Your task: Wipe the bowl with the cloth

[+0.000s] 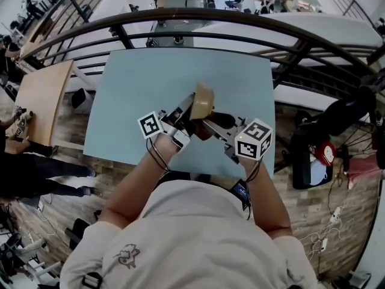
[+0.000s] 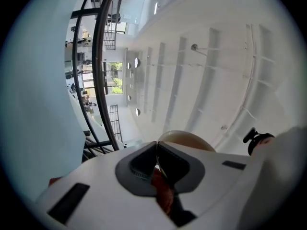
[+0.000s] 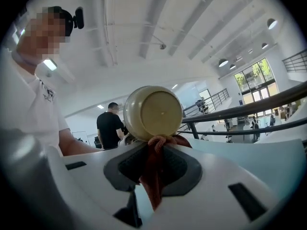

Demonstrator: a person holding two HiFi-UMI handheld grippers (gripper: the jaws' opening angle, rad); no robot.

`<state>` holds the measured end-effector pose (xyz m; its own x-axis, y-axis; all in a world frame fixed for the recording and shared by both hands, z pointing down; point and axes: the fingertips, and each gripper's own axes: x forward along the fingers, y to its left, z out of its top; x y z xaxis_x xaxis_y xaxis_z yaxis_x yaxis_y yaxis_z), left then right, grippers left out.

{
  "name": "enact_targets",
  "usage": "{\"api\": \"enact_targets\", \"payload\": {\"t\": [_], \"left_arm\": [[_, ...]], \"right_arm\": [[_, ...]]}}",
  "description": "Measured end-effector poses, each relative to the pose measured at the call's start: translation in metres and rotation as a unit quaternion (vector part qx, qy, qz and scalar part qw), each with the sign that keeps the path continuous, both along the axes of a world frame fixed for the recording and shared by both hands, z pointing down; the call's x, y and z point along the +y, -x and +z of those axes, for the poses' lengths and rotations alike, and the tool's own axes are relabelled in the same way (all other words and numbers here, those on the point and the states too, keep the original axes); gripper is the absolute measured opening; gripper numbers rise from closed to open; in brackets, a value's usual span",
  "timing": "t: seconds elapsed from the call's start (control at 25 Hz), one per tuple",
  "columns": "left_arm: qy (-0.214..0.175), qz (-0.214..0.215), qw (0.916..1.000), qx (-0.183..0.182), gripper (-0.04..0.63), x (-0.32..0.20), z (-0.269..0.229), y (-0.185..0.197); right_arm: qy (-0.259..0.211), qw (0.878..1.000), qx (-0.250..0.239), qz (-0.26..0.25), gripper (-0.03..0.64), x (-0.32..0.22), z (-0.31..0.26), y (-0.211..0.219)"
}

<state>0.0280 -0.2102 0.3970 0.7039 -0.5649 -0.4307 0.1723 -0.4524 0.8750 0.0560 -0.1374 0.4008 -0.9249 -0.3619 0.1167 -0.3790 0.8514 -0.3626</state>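
Two claws, both clamped. The left claw (image 2: 157, 158) pinches the rim of the bowl (image 3: 153, 113); the right claw (image 3: 157, 152) holds the cloth (image 3: 152, 178) against its base.

Bright even light, fisheye-warped, perhaps soft-edged.

Head view looks down; gripper views tilt up, sharing bowl (image 3: 152, 113).

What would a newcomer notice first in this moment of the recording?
The tan bowl stands out, held up on edge above the pale blue table between the two grippers. The left gripper pinches its rim. The right gripper, shut on a reddish-brown cloth, holds that cloth against the bowl's outside by its base.
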Motion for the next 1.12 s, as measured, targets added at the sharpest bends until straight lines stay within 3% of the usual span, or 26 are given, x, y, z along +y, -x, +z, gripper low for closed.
{"api": "enact_targets", "payload": {"t": [0.2, 0.44, 0.76, 1.12], "left_arm": [[0.03, -0.043, 0.9979, -0.038, 0.02, -0.01, 0.023, 0.016], [0.043, -0.037, 0.9949, -0.083, 0.018, -0.007, 0.042, 0.016], [0.039, 0.028, 0.996, -0.075, 0.018, 0.011, 0.043, 0.0], [-0.003, 0.102, 0.9948, 0.0, 0.018, 0.04, 0.017, -0.014]], "right_arm": [[-0.012, 1.0, -0.001, -0.023, 0.087, 0.017, -0.007, 0.011], [-0.044, 0.998, -0.017, -0.029, 0.087, 0.026, -0.037, 0.011], [-0.119, 0.993, -0.001, -0.009, 0.087, 0.018, -0.083, -0.003], [-0.116, 0.991, -0.037, 0.054, 0.087, -0.022, -0.106, -0.037]]}}
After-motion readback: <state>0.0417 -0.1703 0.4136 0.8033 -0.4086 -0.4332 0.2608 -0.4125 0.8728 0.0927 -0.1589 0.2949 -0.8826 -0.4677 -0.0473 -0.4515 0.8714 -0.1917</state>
